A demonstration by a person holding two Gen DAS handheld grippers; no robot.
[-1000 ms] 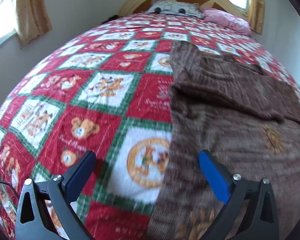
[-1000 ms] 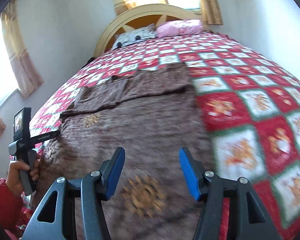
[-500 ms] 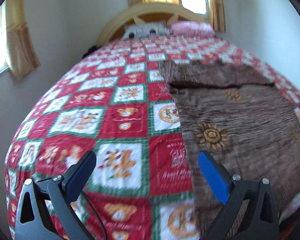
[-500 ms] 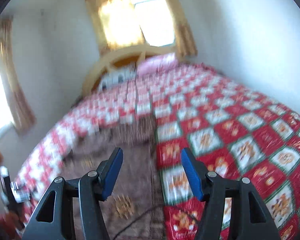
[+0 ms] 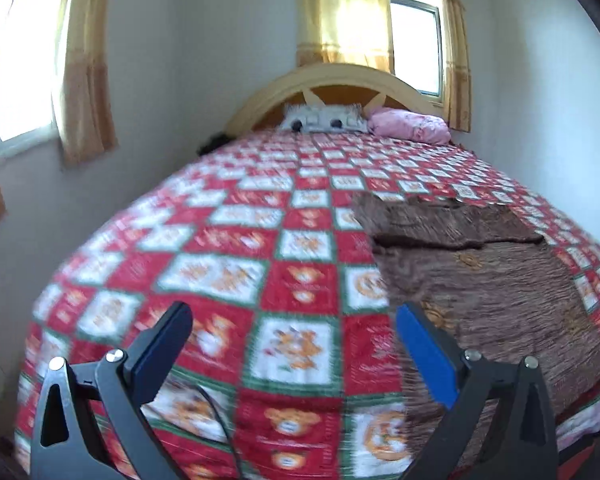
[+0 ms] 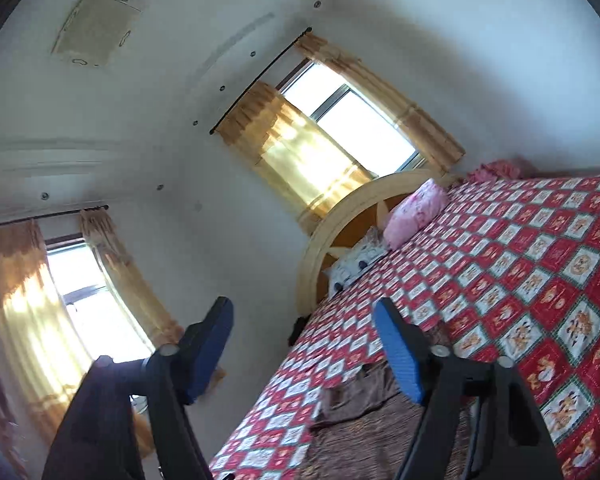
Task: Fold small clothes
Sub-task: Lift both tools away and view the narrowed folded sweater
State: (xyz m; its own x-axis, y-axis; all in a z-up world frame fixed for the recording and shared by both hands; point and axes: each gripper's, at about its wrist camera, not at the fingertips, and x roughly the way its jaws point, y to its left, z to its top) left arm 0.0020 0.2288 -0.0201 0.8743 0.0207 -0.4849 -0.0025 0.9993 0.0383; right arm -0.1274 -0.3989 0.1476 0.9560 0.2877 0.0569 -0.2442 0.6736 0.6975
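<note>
A brown knitted garment (image 5: 496, 280) with orange sun motifs lies flat on the red, white and green quilt (image 5: 236, 264), its far part folded over into a darker band. My left gripper (image 5: 296, 348) hangs open above the quilt's near end, left of the garment, with nothing between its fingers. In the right wrist view the garment (image 6: 364, 428) shows only low down, behind my right gripper (image 6: 304, 348). That gripper is raised and rolled, pointing towards the wall and windows. Its jaws are opening and nothing is between them.
A curved wooden headboard (image 5: 340, 76) stands at the far end with a pink pillow (image 5: 408, 124) and a grey-white pillow (image 5: 324, 118). Curtained windows (image 6: 320, 136) are behind the bed and on the left wall. A thin black cable (image 5: 216, 412) hangs by my left gripper.
Both grippers have drawn back and lifted off the garment. The right one swung upward and rolled, so its view now shows wall and ceiling, and its jaws stand wider. The garment stays flat.
</note>
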